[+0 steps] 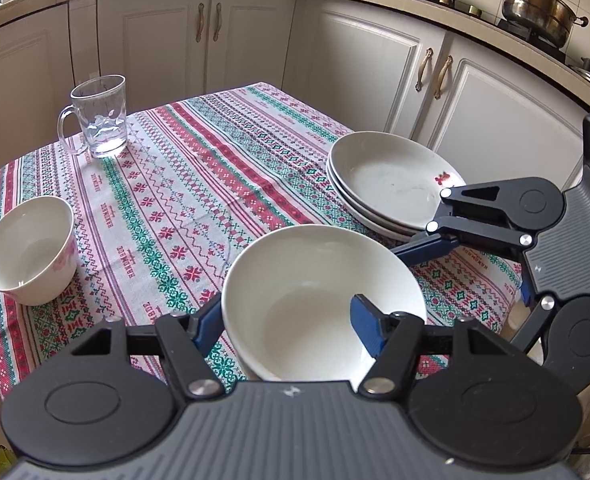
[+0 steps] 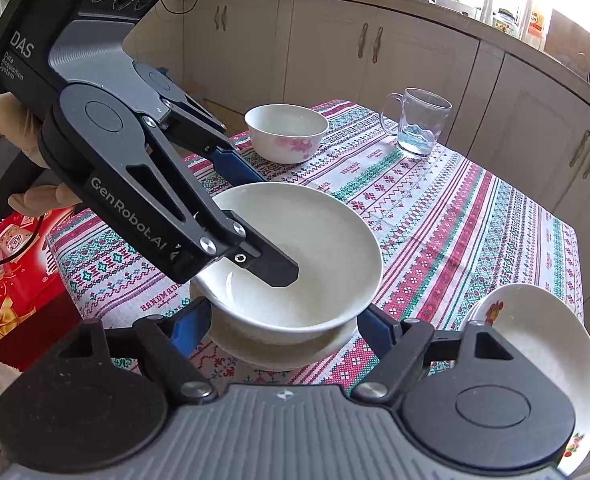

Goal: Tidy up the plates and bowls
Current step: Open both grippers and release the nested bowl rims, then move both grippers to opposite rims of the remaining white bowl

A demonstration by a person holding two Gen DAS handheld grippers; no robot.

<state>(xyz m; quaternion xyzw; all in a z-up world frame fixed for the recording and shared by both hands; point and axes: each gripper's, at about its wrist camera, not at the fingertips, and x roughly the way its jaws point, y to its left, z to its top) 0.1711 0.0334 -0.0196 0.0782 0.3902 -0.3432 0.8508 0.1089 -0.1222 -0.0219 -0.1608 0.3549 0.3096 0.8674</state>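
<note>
Two tools at one white bowl
The left tool (image 1: pixel 291 320) pinches the bowl (image 2: pixel 291 256) wall to steady it; the right tool (image 2: pixel 283 322) straddles it, spread, touching nothing.

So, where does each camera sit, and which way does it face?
Left wrist: on the left hand-held gripper, facing down at the large white bowl it clamps; the right hand-held gripper shows at right.
Right wrist: on the right hand-held gripper, facing that bowl from another side; the left one and a gloved hand show.
Shared: bowl, glass mug, plate stack.
</note>
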